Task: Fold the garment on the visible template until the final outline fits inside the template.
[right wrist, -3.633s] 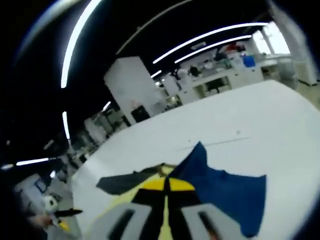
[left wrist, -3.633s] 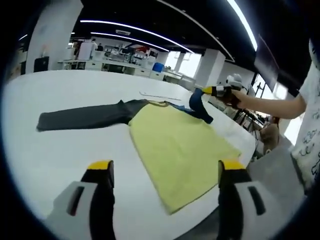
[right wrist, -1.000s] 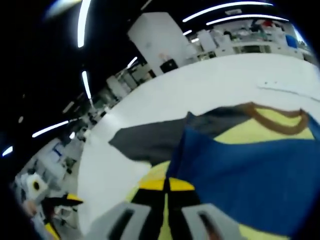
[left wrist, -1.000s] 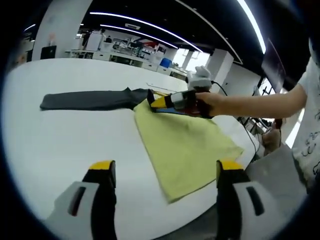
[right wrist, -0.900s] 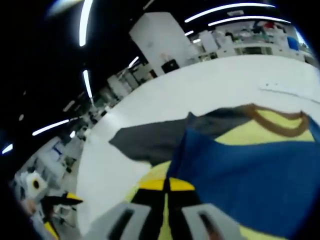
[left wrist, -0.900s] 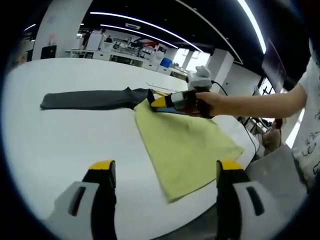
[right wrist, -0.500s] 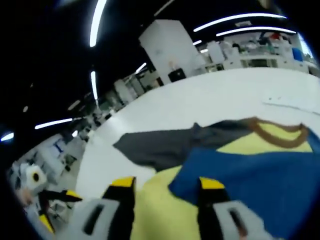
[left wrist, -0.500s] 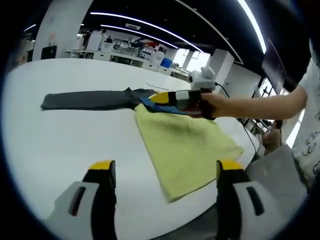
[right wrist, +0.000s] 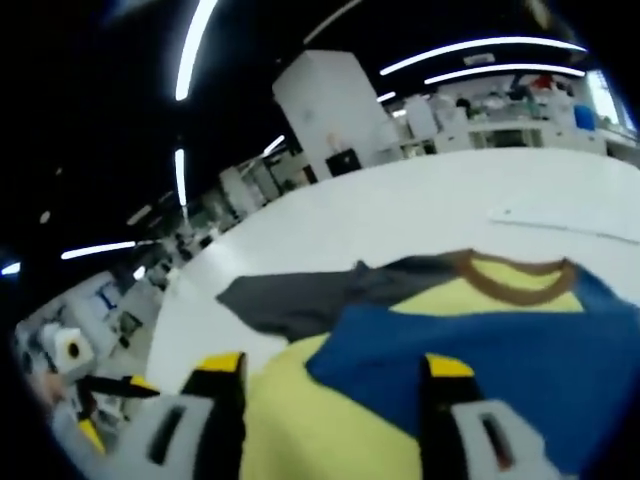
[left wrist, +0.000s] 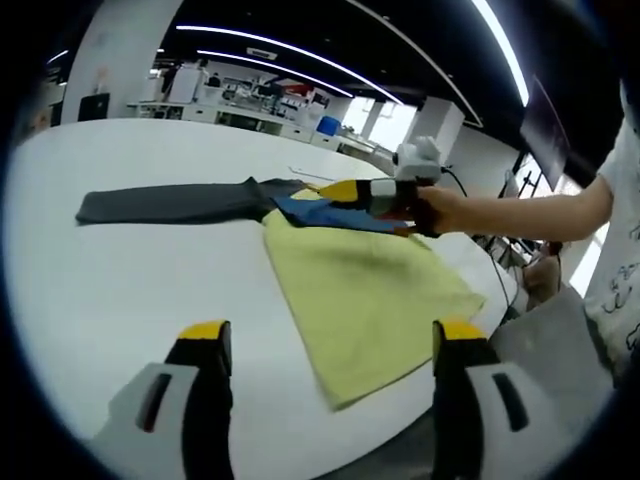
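Table [left wrist: 120,290]: a broad white table carries the whole job, with an open-plan workroom behind it.
Garment [left wrist: 360,290]: a yellow-bodied top with a brown neckband lies flat near the table's near-right edge; no template outline can be made out under it.
Grey sleeve [left wrist: 165,203]: stretched straight out to the far left, flat on the table and not yet folded in.
Blue sleeve [right wrist: 500,365]: laid across the chest of the yellow body, just below the neckband.
Right gripper [left wrist: 345,190]: held in a person's hand, hovering over the blue sleeve; in the right gripper view its jaws stand apart with nothing between them.
Left gripper [left wrist: 325,345]: jaws apart and empty, hanging above the bare table short of the hem.
Handling: the cloth looks light, soft and limp, likely to sag and crease when lifted; the grey sleeve's cuff end looks the sensible place to pinch.
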